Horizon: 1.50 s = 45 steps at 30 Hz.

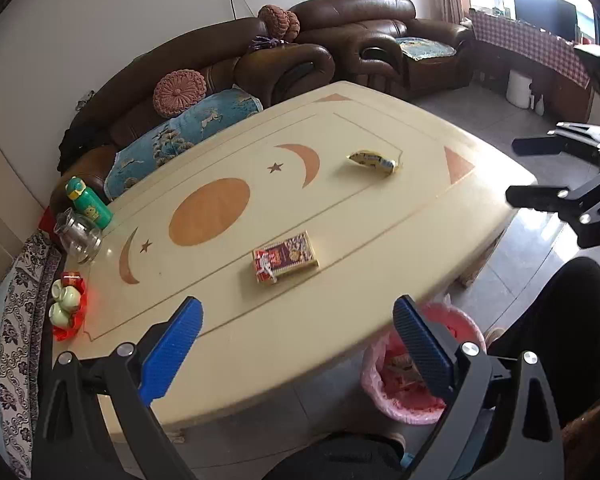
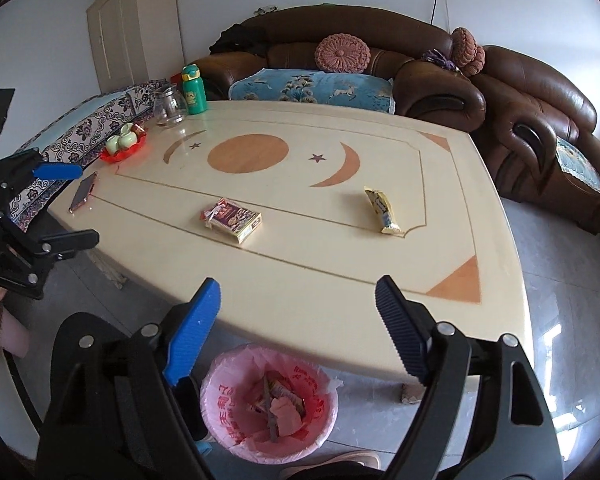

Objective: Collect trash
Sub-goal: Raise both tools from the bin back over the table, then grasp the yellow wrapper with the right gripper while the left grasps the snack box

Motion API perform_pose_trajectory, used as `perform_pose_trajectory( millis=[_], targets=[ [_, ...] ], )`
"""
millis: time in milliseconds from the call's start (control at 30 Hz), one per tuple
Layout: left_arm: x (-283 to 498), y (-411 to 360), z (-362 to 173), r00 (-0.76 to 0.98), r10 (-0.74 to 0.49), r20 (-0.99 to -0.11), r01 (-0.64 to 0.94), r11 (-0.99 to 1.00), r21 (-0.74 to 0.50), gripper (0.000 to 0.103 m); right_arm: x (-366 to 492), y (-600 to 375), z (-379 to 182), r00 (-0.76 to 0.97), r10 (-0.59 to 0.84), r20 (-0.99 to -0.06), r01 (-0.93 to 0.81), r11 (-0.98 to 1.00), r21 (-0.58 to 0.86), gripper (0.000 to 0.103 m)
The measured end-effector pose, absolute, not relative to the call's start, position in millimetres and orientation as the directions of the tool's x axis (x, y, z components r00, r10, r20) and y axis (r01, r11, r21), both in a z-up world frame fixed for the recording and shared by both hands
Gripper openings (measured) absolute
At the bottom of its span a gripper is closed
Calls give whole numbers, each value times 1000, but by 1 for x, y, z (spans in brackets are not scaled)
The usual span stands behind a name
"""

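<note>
A red and gold cigarette box [image 1: 285,257] lies near the table's front edge; it also shows in the right wrist view [image 2: 233,219]. A yellow snack wrapper [image 1: 374,161] lies farther right on the table [image 2: 383,210]. A bin with a pink liner [image 2: 269,400] stands on the floor by the table's front edge and holds several scraps; it also shows in the left wrist view [image 1: 404,368]. My left gripper [image 1: 298,344] is open and empty above the table's front edge. My right gripper [image 2: 298,328] is open and empty above the bin.
The cream table [image 2: 340,264] also carries a phone [image 2: 83,191], a red tray with green cups [image 2: 123,143], a glass jug [image 2: 169,105] and a green bottle [image 2: 193,90]. Brown sofas [image 2: 440,76] stand behind it. A leg in black [image 1: 556,320] is at the right.
</note>
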<state>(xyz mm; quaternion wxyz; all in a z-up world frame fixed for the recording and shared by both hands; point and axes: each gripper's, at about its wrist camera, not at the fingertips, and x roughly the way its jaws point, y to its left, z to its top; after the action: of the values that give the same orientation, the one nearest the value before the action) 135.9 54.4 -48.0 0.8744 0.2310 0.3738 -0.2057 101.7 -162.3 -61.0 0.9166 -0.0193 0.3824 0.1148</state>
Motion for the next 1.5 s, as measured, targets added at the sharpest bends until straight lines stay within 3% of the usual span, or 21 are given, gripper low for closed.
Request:
perform_pose_trajectory(
  millis=[167, 367, 767, 1133, 1500],
  targets=[
    [155, 46, -55, 632, -210, -746, 570, 778, 265, 94, 131, -168, -72, 661, 203, -722, -226, 972, 67, 79],
    [204, 40, -90, 549, -242, -800, 657, 717, 234, 94, 175, -181, -96, 606, 210, -767, -229, 970, 84, 79],
    [301, 27, -166, 410, -198, -890, 762, 611, 215, 94, 279, -198, -143, 523, 159, -837, -235, 971, 37, 79],
    [326, 16, -211, 227, -221, -948, 901, 417, 118, 94, 338, -200, -183, 435, 160, -886, -280, 959, 36, 79],
    [355, 7, -233, 126, -229, -965, 943, 329, 45, 94, 371, -206, -204, 407, 128, -904, -288, 958, 6, 79]
  ],
)
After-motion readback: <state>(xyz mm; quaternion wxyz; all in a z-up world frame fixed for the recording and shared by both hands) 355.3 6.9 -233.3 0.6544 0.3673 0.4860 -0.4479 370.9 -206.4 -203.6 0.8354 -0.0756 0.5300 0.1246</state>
